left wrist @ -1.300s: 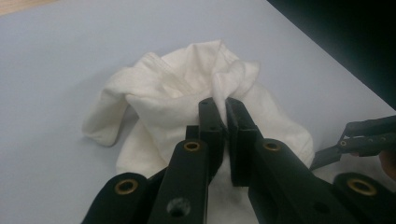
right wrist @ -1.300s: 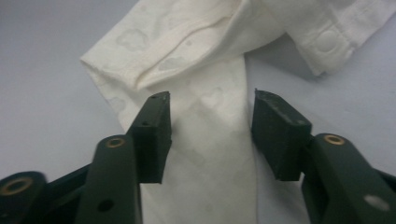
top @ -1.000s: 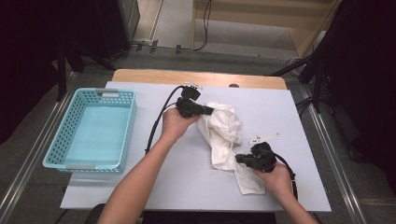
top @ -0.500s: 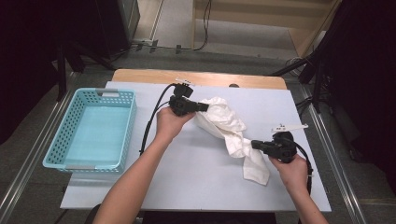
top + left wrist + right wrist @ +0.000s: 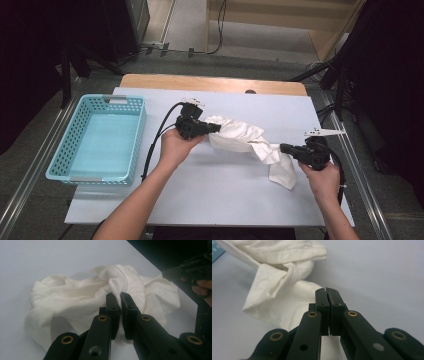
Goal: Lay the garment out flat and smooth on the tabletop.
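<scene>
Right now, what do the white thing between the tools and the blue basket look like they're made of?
White cloth: soft woven fabric, probably cotton, matte; it creases, twists and shows a stitched hem. Blue basket: looks like moulded plastic, slightly glossy, with stiff walls pierced by regular holes.

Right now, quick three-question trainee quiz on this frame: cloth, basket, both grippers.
1. True or false: the crumpled white cloth lies inside the light blue plastic basket.
2. What is pinched in the left gripper?
A. a fold of the cloth
B. the basket rim
C. nothing
3. In the high view, on which side of the white tabletop does the basket stand?

Key
1. False: the cloth stretches over the tabletop between the left gripper and the right gripper.
2. A.
3. The left side.
</scene>
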